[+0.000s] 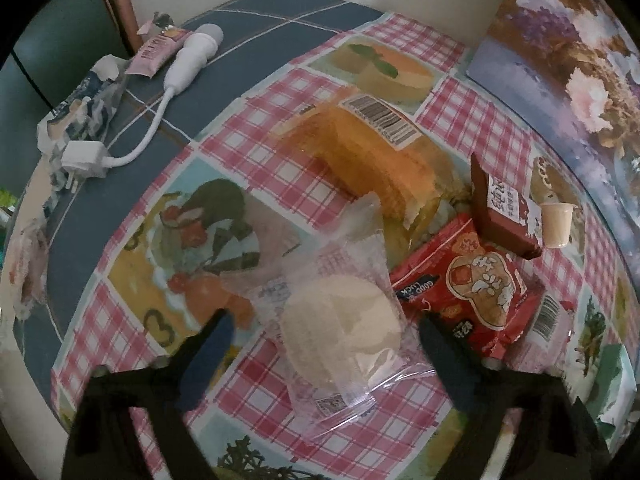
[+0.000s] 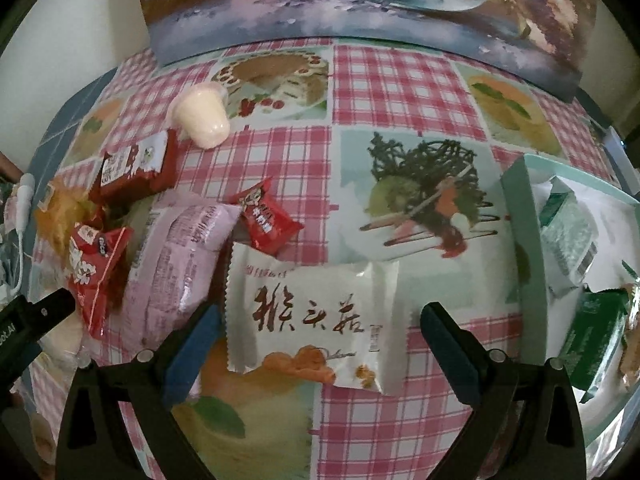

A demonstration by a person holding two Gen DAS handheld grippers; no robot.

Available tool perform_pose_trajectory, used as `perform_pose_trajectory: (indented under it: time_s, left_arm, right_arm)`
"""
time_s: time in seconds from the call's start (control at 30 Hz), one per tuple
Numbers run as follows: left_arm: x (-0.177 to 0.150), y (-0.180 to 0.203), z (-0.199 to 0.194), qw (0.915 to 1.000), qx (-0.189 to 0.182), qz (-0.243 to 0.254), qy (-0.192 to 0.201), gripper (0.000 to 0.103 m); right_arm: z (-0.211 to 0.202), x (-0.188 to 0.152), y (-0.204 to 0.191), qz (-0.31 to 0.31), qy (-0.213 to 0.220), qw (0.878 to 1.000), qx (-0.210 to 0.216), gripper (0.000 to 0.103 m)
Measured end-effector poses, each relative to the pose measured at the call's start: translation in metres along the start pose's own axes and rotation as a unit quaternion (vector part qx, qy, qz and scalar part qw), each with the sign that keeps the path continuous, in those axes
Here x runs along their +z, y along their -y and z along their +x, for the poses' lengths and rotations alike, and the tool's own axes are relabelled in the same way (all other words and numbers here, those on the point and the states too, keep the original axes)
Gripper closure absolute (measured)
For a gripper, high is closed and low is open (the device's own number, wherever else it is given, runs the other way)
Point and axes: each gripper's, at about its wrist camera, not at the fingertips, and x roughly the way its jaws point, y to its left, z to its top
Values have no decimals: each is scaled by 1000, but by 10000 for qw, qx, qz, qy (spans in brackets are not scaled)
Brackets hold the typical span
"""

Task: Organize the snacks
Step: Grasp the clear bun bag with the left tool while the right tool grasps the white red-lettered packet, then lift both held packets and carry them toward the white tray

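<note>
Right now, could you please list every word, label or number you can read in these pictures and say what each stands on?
"猴头菇": white packet between the right gripper's fingers.
"GOOD LUCK": red packet, printed upside down.
Barcodes on the orange bag and red packet: digits too small.
Brown carton, pink wrapper, small red packet: characters blurred.

Red bag (image 1: 476,280): "GOOD LUCK", upside down, plus big white Chinese chars, not legible. White pack (image 2: 316,320): brown brush chars "猴头菇". Barcodes on orange pack (image 1: 384,120) & red bag, digits too small. Brown box (image 1: 504,208) & pink bar (image 1: 158,50): print unreadable.
</note>
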Motion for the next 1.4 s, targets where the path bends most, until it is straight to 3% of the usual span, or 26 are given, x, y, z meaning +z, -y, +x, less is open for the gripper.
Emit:
perform_pose_trajectory:
  time_s: [0.1,0.13,0.17,0.27,0.53,0.6,1.07,1.27,1.4]
  left_arm:
    - [-2,1,-1,10000,-70,24,-14,26]
    - [-3,1,-1,9999,-92,38,-16,34]
    - [-3,2,-1,10000,-82,48,-13,36]
    - [-2,5,-2,10000,-55,47,14,43]
    - [-2,-3,-6,9999,-125,-13,52,45]
    - [-2,-5,-9,9999,-129,-44,85,45]
    - [-2,-8,-33,9991,19,-39,422,46]
    - [-2,-2,-39,9987,86,51,506,46]
    - [-3,2,-42,9983,145,122,543,46]
  right_arm:
    - [0,0,-1,-1,53,10000,-46,4]
    - [0,1,-1,10,66,10000,-55,7]
    - [-1,0,-1,4,93,9999,-68,14]
    - [-6,-3,0,-39,154,9998,-76,21]
    - [-10,-1,1,28,213,9998,-2,31]
    - [-19,-3,6,36,292,9995,65,40]
    - [-19,-7,14,67,310,9992,236,42]
    - [-15,-12,4,-234,393,9989,-86,44]
    - [-17,-12,5,-251,403,9989,-62,45]
